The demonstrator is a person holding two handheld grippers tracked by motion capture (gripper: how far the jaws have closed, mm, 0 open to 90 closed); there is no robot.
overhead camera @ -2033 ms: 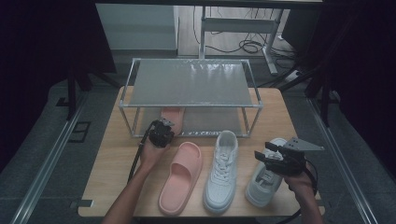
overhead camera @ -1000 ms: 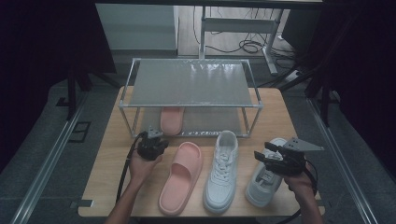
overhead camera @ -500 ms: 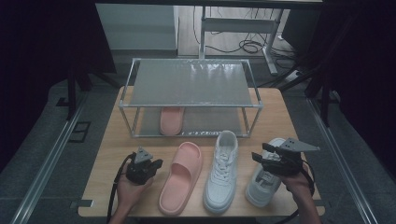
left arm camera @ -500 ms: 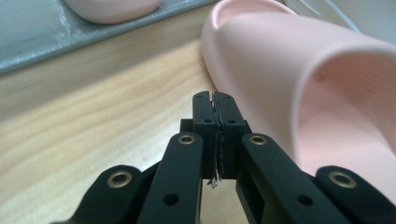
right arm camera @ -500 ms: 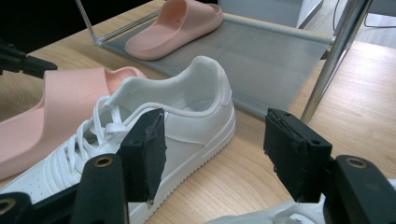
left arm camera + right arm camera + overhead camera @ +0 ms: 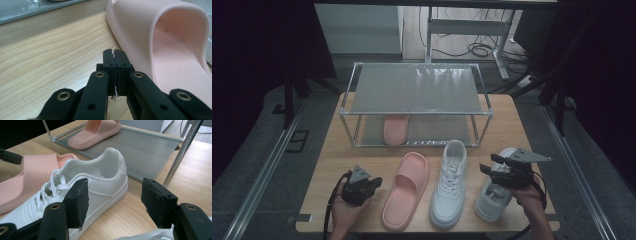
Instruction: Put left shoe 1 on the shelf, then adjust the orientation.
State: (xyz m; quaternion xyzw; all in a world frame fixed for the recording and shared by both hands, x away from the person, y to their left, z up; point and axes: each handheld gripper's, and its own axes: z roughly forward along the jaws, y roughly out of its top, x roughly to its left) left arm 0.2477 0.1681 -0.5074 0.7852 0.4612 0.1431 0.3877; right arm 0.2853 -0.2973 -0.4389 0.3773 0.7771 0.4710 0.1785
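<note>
On the desk (image 6: pixel 332 165), the left hand-held gripper (image 6: pixel 371 183) lay low near the front edge, just left of the pink slipper (image 6: pixel 406 190). Its jaws were pressed together with nothing between them, and the left gripper view showed its tip (image 6: pixel 116 53) just beside the slipper's (image 6: pixel 175 50) side wall, apart from it. The right hand-held gripper (image 6: pixel 488 167) hovered over the right sneaker (image 6: pixel 493 197), jaws spread wide and holding nothing. In the right gripper view the left sneaker (image 6: pixel 95 182) lay beyond the spread jaws. The slipper lay toe-up between the left hand-held gripper and the left sneaker (image 6: pixel 448 182). A second slipper (image 6: pixel 395 129) sat on the lower shelf of the rack (image 6: pixel 417 87).
</note>
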